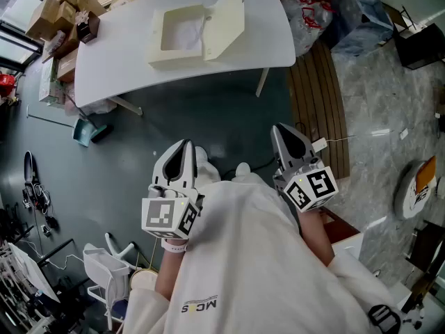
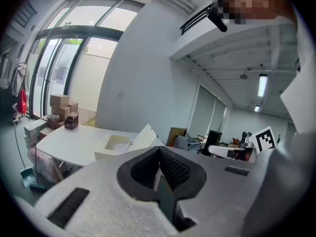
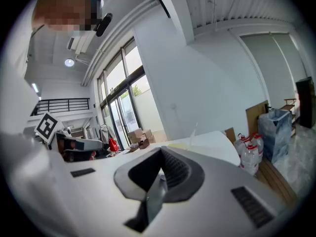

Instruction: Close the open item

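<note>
An open cream box [image 1: 182, 33] lies on the white table [image 1: 125, 61], its lid [image 1: 226, 19] standing up along the right side. In the left gripper view the box [image 2: 117, 144] is far ahead on the table. From the right gripper view only the raised lid's thin edge [image 3: 193, 132] shows above the tabletop [image 3: 212, 139]. My left gripper [image 1: 182, 146] and right gripper [image 1: 284, 131] are held near my body, well short of the table. Both are shut with nothing between the jaws, the left gripper [image 2: 159, 154] and the right gripper [image 3: 160, 158] alike.
Cardboard boxes [image 1: 64, 5] crowd the table's far left end. A teal dustpan [image 1: 87, 131] lies on the floor below it. Bagged water bottles [image 1: 309, 16] and a slatted wooden platform [image 1: 321, 96] are to the right. A white frame [image 1: 104, 270] stands at my lower left.
</note>
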The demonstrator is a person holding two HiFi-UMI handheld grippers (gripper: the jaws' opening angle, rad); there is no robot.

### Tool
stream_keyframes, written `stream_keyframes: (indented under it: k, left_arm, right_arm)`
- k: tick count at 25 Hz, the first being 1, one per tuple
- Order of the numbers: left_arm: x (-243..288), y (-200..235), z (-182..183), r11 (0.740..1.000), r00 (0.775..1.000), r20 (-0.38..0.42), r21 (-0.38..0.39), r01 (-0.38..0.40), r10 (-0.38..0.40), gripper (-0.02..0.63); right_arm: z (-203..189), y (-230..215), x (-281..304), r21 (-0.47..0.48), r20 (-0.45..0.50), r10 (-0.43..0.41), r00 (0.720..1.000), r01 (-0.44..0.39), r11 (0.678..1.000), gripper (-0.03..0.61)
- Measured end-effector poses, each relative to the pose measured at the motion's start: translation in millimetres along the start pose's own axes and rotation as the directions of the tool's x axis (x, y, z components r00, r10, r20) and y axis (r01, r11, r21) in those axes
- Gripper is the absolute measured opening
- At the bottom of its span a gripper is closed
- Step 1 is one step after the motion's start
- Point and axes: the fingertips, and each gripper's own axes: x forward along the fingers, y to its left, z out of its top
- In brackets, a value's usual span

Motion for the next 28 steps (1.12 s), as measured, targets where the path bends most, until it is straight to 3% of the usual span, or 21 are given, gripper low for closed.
stream_keyframes:
  k: [6,14,23,28]
  left_arm:
    - [5.1,12.9,7.2,1.000,1.000,0.010,0.024,0.016,-0.016,0.025]
    - [13.2,49.7,10.7,0.998,0.998,0.006,0.002,0.061,-0.061,0.025]
    - [17.9,125.2,29.8,0.997,0.997,0.012,0.008,0.082,-0.082,0.025]
    - [11.0,170.5,39.7,0.997,0.997,0.016,0.024,0.070,-0.070,0.025]
  right_arm:
    - [8.1,20.2,22.6,-0.087,0.000,0.021,1.000,-0.021,0.996,0.014]
    - [9.0,45.3,54.2,-0.101,-0.001,-0.012,1.000,0.011,0.995,0.014]
    - [10.0,60.8,120.4,-0.021,0.015,-0.109,0.994,0.109,0.994,0.015]
    - [11.3,76.5,151.4,-0.029,0.040,-0.132,0.990,0.133,0.991,0.015]
